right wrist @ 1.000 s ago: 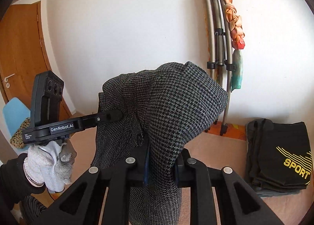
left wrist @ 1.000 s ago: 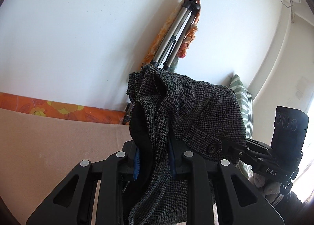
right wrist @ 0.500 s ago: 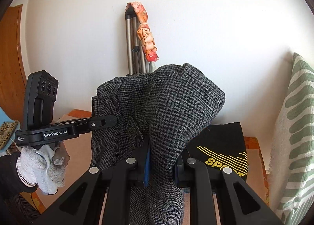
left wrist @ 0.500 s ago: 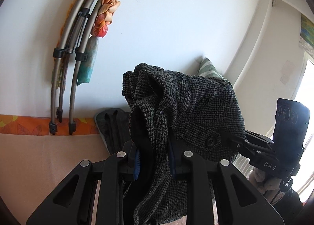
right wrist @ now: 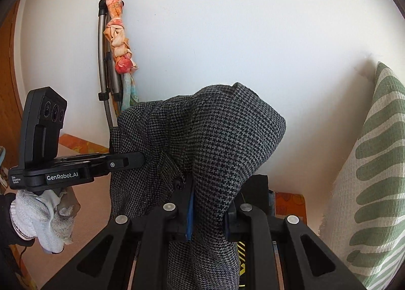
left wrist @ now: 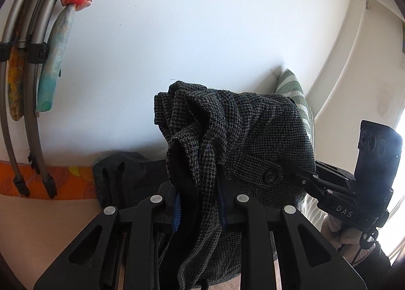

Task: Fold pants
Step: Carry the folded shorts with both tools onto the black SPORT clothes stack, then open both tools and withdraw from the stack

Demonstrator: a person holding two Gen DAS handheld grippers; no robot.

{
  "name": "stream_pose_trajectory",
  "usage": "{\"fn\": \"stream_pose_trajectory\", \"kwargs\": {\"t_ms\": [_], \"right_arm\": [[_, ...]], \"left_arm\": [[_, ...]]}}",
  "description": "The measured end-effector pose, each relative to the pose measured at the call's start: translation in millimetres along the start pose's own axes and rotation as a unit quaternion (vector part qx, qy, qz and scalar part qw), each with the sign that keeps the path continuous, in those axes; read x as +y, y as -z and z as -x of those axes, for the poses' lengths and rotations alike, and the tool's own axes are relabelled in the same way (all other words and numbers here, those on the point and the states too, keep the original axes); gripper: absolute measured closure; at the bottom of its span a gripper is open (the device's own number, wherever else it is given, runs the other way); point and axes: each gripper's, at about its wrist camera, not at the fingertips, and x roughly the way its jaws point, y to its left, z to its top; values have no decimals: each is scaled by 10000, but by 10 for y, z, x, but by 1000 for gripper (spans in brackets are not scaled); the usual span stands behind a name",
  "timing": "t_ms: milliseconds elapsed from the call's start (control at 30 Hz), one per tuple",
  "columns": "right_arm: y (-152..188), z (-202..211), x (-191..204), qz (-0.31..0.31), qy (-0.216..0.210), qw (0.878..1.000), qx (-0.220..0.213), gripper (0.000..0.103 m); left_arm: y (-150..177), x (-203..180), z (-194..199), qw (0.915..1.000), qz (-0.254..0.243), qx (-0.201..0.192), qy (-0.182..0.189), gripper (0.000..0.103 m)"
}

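The grey houndstooth pants [left wrist: 240, 138] hang bunched in the air between both grippers. My left gripper [left wrist: 198, 204] is shut on a fold of their waistband, near a black button [left wrist: 270, 175]. My right gripper [right wrist: 208, 214] is shut on another bunch of the same pants [right wrist: 222, 138]. The right gripper [left wrist: 354, 188] shows at the right of the left wrist view and the left gripper [right wrist: 63, 171] at the left of the right wrist view, both level with the cloth. The pants' lower part is hidden below the fingers.
A folded black garment [left wrist: 126, 176] with yellow print lies on the tan bed surface [left wrist: 45, 226] ahead, under the held pants. A green striped pillow [right wrist: 367, 176] stands at the right. A folded metal rack with tied cloth [right wrist: 114, 49] leans on the white wall.
Both grippers have swung to the right with the pants still held. The rack slid left, and the black garment and striped pillow came closer.
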Motion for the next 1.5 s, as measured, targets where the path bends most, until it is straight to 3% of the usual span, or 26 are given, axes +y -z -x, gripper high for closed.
{"fn": "stream_pose_trajectory", "kwargs": {"t_ms": [167,300,367,467,667,1000,1267,1500], "right_arm": [[43,-529,-222,107,151,9996,219,85],[108,-928,-357,13,537,9972,512,65],[147,-1045,-420,-97,774,9950,617,64],[186,-1068,-478,-232,1013,9927,608,50],[205,-917,-521,-585,912,9929,485,48],[325,-424,-304,-1025,952,9896,347,25],[405,160,202,-1210,1061,9868,164,16],[487,812,799,-1193,1147,9861,-162,10]], "left_arm": [[-2,139,-337,9994,4,128,-312,82],[27,302,-608,9962,135,417,-752,81],[32,408,-718,9937,204,561,-946,81],[6,451,-662,9937,173,438,-1018,81],[-46,300,-545,9937,-205,448,-1007,81],[-82,27,-102,9928,-476,401,-1028,78],[113,-162,456,9907,-745,452,-1044,78],[317,-243,1198,9893,-1004,393,-981,78]]}}
